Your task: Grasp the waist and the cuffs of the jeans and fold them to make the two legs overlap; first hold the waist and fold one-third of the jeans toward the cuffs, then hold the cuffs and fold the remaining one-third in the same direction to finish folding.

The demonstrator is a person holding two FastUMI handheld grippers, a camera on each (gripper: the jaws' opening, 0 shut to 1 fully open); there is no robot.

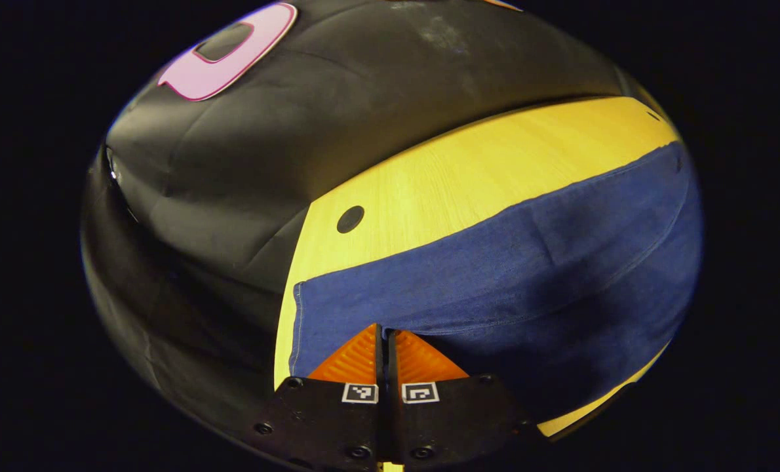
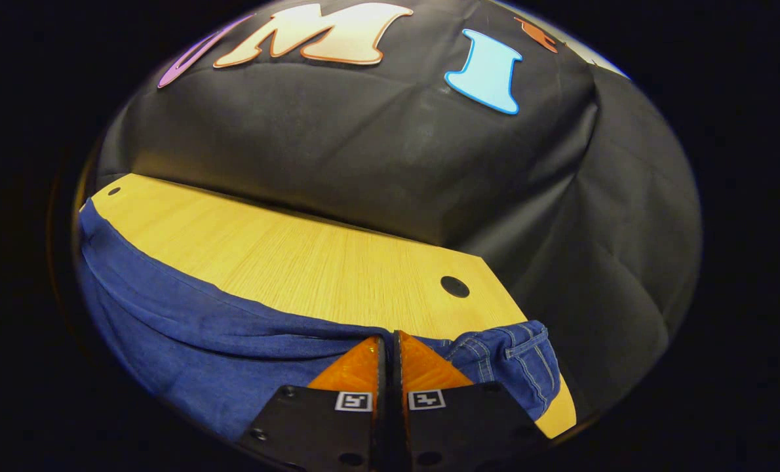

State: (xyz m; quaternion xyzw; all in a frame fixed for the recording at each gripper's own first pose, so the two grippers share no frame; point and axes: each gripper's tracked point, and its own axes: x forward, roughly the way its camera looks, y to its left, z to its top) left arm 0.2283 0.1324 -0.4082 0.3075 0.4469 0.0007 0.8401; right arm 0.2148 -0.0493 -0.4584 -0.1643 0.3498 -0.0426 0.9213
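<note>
**Item: jeans** (image 1: pixel 495 275), blue denim, lying along the near edge of the pale wooden surface (image 1: pixel 468 170). In the left gripper view a hemmed end, presumably the cuffs, sits at the left end of the surface, with the leg stretching away to the right. In the right gripper view the waist end (image 2: pixel 514 364), with stitched belt loops and a pocket seam, is bunched at the right corner near a dark round hole (image 2: pixel 455 286) in the surface.

**Item: left gripper** (image 1: pixel 386 337). Jaws pressed together with almost no gap, tips at the near edge of the denim by the cuff end. Whether cloth is pinched between them cannot be told.

**Item: right gripper** (image 2: pixel 388 344). Jaws likewise drawn together, tips at the rumpled fabric just beside the waist. Grip on the cloth cannot be confirmed.

**Risks noted:**
- A thin pinch at either end may catch only one layer; on lifting, the lower layer would stay behind and the legs would not overlap squarely.
- The waist is already crumpled; carrying it over in that state would likely trap wrinkles in the fold.
- The jeans lie close to the near edge of the surface; uneven pull from the two ends could drag cloth off it.
- Denim is heavy; a shallow grip may slip mid-lift.
</note>
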